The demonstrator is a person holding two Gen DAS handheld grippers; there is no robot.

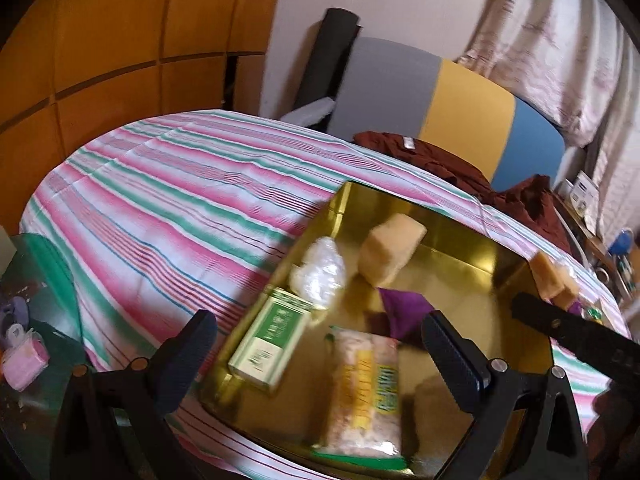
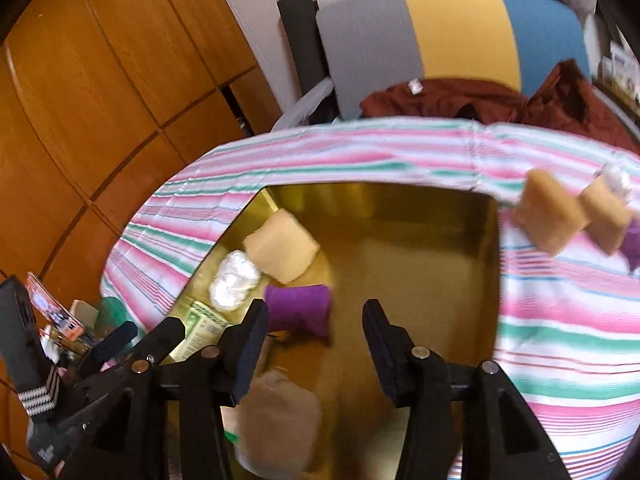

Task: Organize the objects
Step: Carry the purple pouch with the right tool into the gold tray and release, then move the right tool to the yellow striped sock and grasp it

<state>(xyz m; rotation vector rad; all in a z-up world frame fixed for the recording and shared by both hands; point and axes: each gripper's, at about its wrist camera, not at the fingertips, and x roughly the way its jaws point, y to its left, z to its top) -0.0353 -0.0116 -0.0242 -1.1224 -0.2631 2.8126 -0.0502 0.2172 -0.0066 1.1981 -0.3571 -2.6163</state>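
Note:
A gold tray (image 1: 452, 240) (image 2: 400, 204) sits on the striped tablecloth. It holds a tan sponge (image 1: 390, 254) (image 2: 282, 246), a white crumpled bag (image 1: 320, 270) (image 2: 234, 280), a purple cloth (image 1: 400, 316) (image 2: 298, 308), a green box (image 1: 272, 340) (image 2: 202, 328), a snack packet (image 1: 366, 392) and a beige soft item (image 2: 280, 424). My left gripper (image 1: 320, 356) is open and empty above the tray's near left part. My right gripper (image 2: 316, 344) is open and empty over the tray. Two more sponges (image 2: 550, 216) (image 2: 606, 214) (image 1: 548, 276) lie on the cloth to the tray's right.
A striped tablecloth (image 1: 168, 200) (image 2: 560, 320) covers the round table. A dark red garment (image 1: 448, 160) (image 2: 480, 96) lies at the far edge by a grey, yellow and blue chair back (image 2: 452, 28). Wooden cabinets (image 1: 100, 40) stand left. A cluttered side surface (image 1: 28, 352) is lower left.

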